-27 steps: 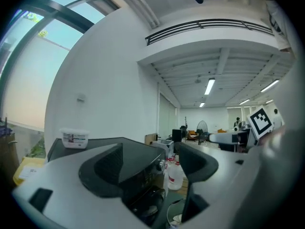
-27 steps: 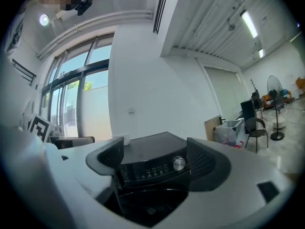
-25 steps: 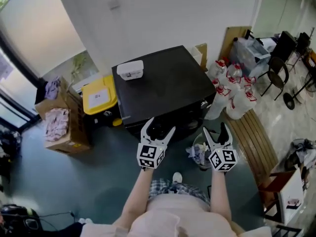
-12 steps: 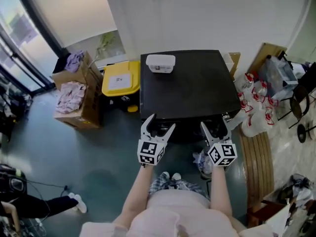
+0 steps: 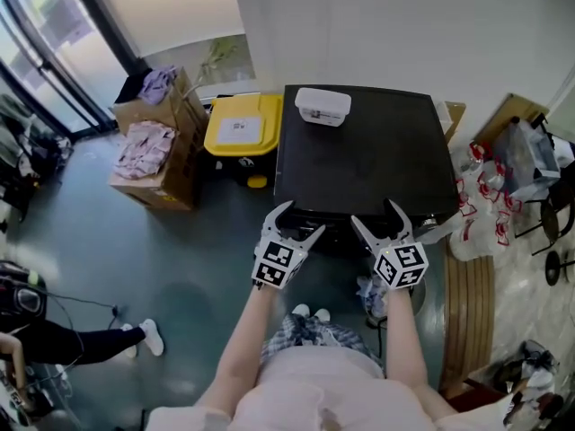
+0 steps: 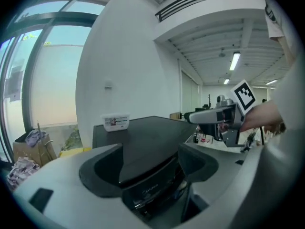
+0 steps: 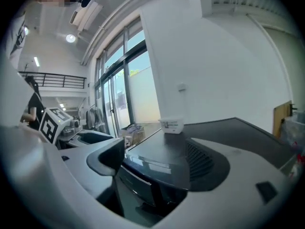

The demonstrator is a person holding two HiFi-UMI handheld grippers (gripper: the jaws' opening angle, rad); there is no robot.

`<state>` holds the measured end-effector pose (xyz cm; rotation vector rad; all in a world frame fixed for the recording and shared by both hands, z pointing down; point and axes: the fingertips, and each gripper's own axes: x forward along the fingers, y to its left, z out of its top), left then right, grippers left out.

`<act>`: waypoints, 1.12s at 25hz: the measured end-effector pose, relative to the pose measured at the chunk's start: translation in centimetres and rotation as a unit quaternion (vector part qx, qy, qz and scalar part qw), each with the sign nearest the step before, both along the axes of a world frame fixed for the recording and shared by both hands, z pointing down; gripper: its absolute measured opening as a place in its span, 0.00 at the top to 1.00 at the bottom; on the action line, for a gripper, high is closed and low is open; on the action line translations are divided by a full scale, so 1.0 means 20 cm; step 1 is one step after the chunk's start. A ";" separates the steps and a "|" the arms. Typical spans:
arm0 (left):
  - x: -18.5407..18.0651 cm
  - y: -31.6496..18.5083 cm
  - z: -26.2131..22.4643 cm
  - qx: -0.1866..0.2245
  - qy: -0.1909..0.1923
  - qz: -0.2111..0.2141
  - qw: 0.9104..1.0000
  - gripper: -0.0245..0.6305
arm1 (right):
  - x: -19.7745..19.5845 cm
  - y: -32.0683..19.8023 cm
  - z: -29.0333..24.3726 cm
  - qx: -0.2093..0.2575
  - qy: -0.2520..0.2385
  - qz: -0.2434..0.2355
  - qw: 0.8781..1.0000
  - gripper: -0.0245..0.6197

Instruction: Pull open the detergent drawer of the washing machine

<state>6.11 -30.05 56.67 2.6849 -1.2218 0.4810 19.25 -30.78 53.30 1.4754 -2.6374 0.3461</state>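
Head view: black washing machine [image 5: 364, 155] stands against the white wall, top panel seen from above. Left gripper [image 5: 301, 220] and right gripper [image 5: 375, 215] both hover at the front edge of the machine top, side by side, left one near the front-left corner, right one towards the middle-right of that edge. Left gripper view: jaws spread wide, nothing clamped; the front edge of the machine [image 6: 143, 140] sits in the gap between them, not touching either jaw, with the glossy front panel below it. Right gripper view: jaws likewise released and wide apart, empty; the machine's front edge [image 7: 157, 159] lies between them, untouched. Detergent drawer: somewhere on the dark front panel under the top's front edge; its outline cannot be made out in any view, and no part of the panel stands out from the front. White tub [image 5: 322, 106] rests on the machine top at the back edge, left of centre. Yellow bin [image 5: 241, 126] on the floor just beside the machine's left side; cardboard boxes [image 5: 162, 146] with cloth in them further left. Cluster of clear bottles [image 5: 481, 200] with red labels off the machine's right side.
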 end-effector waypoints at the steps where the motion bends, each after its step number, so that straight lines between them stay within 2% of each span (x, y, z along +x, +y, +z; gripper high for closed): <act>1: 0.01 0.00 0.03 -0.010 -0.012 0.012 1.000 0.42 | -0.05 -0.01 0.02 -0.007 0.017 -0.025 1.000 0.35; 4: 0.02 0.00 0.09 -0.038 -0.047 0.050 0.997 0.42 | -0.19 -0.01 0.08 -0.028 0.064 -0.103 0.992 0.35; 6: 0.01 -0.01 0.13 -0.052 -0.073 0.073 0.993 0.42 | -0.27 -0.01 0.13 -0.040 0.103 -0.154 0.982 0.35; 10: 0.01 0.00 0.21 -0.090 -0.127 0.131 0.979 0.42 | -0.39 0.01 0.23 -0.061 0.192 -0.250 0.947 0.35; 13: 0.01 0.02 0.29 -0.115 -0.172 0.168 0.964 0.42 | -0.45 0.02 0.29 -0.079 0.229 -0.304 0.921 0.35; 16: 0.00 0.04 0.35 -0.139 -0.198 0.196 0.950 0.42 | -0.51 0.05 0.37 -0.096 0.270 -0.352 0.891 0.35; 19: -0.01 0.08 0.42 -0.159 -0.229 0.222 0.934 0.42 | -0.55 0.10 0.45 -0.116 0.309 -0.391 0.859 0.36; 22: -0.01 0.10 0.47 -0.172 -0.249 0.237 0.923 0.42 | -0.58 0.14 0.51 -0.125 0.336 -0.416 0.835 0.37; 28: 0.00 0.07 0.51 -0.161 -0.270 0.248 0.916 0.42 | -0.58 0.16 0.62 -0.148 0.375 -0.428 0.809 0.37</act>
